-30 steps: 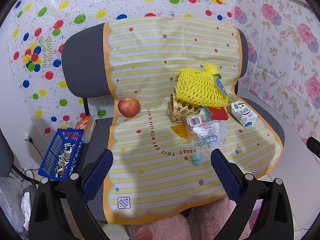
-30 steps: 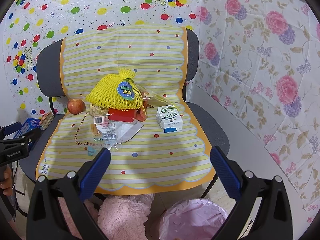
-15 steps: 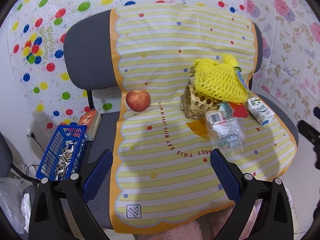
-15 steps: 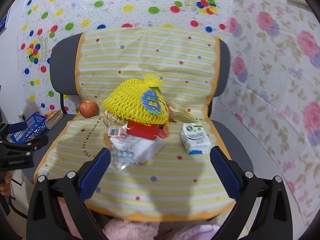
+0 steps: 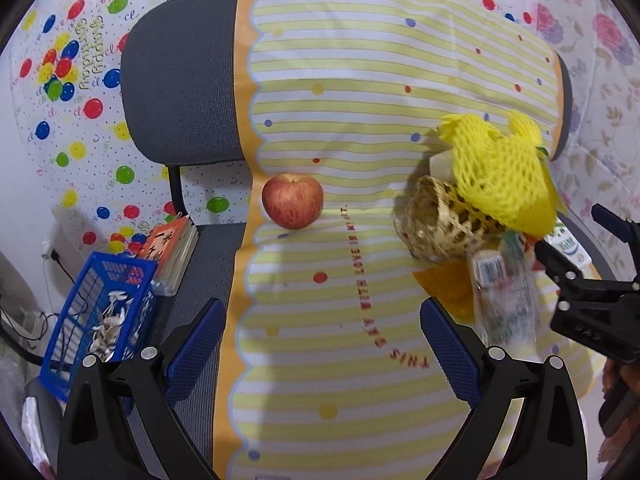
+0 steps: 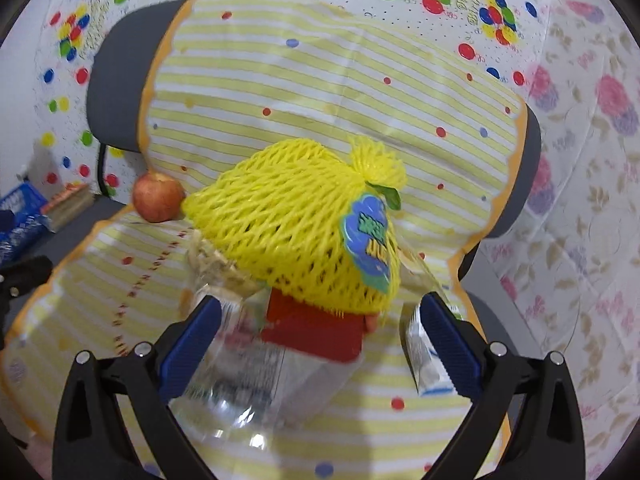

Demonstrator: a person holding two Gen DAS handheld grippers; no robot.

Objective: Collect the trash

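The trash heap, topped by the yellow foam net (image 6: 296, 220), is lying on the right side of the chair's striped mat (image 6: 360, 92), red packet (image 6: 316, 330) and clear wrapper (image 6: 248, 376) spilling nearest you. You're closing in with the right gripper (image 6: 320, 344), jaws spread wide around that near edge, nothing pinched yet. Left gripper (image 5: 320, 344) is hovering agape, empty, short of the apple (image 5: 292, 200). Next, I'd judge, you're needing one loose piece squarely between the pads before squeezing.

Red apple (image 5: 292, 201) on yellow-striped cloth (image 5: 360, 80) draped over grey office chair (image 5: 180, 92), blue plastic basket (image 5: 96, 316) of small white bits beside chair, orange-covered book (image 5: 170, 252) just behind basket, balloon-print sheet (image 5: 60, 60) and floral sheet (image 6: 580, 160) on wall
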